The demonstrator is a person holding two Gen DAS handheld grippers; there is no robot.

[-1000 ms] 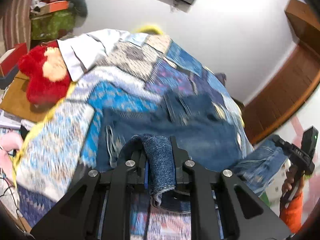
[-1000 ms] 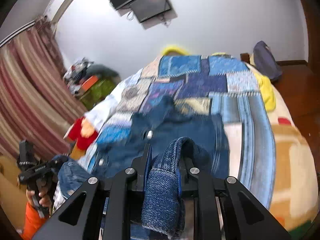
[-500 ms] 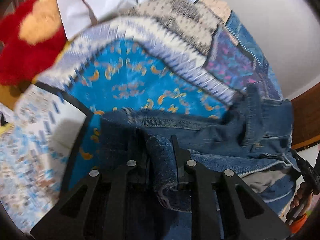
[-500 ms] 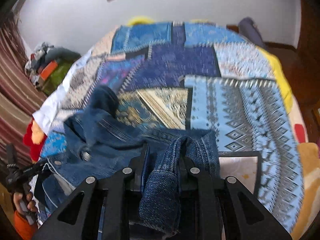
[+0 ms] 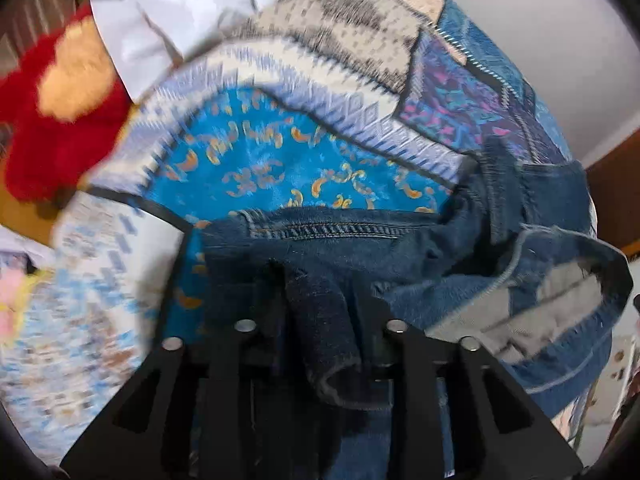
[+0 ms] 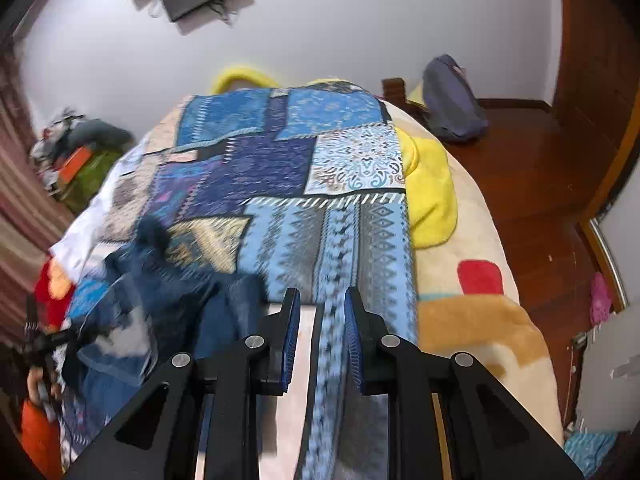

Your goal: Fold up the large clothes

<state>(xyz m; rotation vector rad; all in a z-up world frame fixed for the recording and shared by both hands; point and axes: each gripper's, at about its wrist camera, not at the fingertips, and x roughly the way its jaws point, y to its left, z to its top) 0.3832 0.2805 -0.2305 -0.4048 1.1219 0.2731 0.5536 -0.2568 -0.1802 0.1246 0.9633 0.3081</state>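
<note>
- Our left gripper (image 5: 320, 304) stays clenched on a fold of the denim jacket (image 5: 472, 248), which lies bunched on the patchwork quilt (image 5: 280, 168) at the bed's left side, beside the red plush toy (image 5: 48, 132).
- Half a second ago our right gripper (image 6: 322, 332) also held denim; now its fingers (image 6: 290, 344) stand released and empty over the quilt.
- We judge that side is laid down, so the next fold can begin.
</note>
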